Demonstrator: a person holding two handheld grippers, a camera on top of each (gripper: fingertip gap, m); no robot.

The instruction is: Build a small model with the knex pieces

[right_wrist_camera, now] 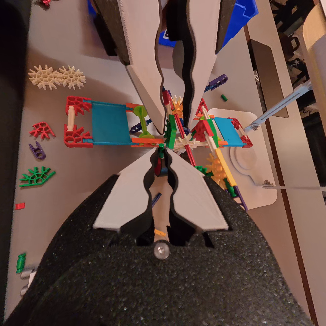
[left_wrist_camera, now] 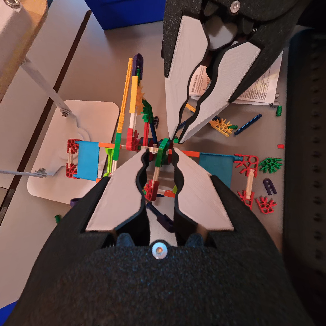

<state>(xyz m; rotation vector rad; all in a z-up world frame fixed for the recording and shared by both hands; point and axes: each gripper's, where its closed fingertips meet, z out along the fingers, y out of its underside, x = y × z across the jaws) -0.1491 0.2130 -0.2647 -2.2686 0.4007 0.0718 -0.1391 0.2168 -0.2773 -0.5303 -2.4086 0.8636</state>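
Observation:
A colourful rod-and-connector toy model (left_wrist_camera: pixel 134 98) lies on the grey table, with a teal panel (left_wrist_camera: pixel 87 160) at each end. My left gripper (left_wrist_camera: pixel 160 150) is closed around the model's middle, its fingertips on either side of a green connector (left_wrist_camera: pixel 163 155) and a white hub. My right gripper (left_wrist_camera: pixel 174 139) comes in from the upper right and is shut on a short green rod (left_wrist_camera: pixel 175 140) right at that green connector. In the right wrist view, my right gripper (right_wrist_camera: pixel 160 150) pinches the green rod (right_wrist_camera: pixel 160 147), with the left gripper (right_wrist_camera: pixel 173 128) opposite it, astride the green connector (right_wrist_camera: pixel 170 131).
Loose pieces lie to the right: a green connector (left_wrist_camera: pixel 269 165), a red connector (left_wrist_camera: pixel 265 205), a purple clip (left_wrist_camera: pixel 269 186), a yellow connector (left_wrist_camera: pixel 222 127), a blue rod (left_wrist_camera: pixel 247 124). A paper leaflet (left_wrist_camera: pixel 261 88), a blue bin (left_wrist_camera: pixel 127 12), a white stand base (left_wrist_camera: pixel 91 120) and two cream connectors (right_wrist_camera: pixel 56 76) surround the model. Less than 4 cm separates the two grippers' tips. Left tips and right tips are each some 15 cm from the purple clip (left_wrist_camera: pixel 269 186). The right camera catches it too, in the right wrist view (right_wrist_camera: pixel 36 151).

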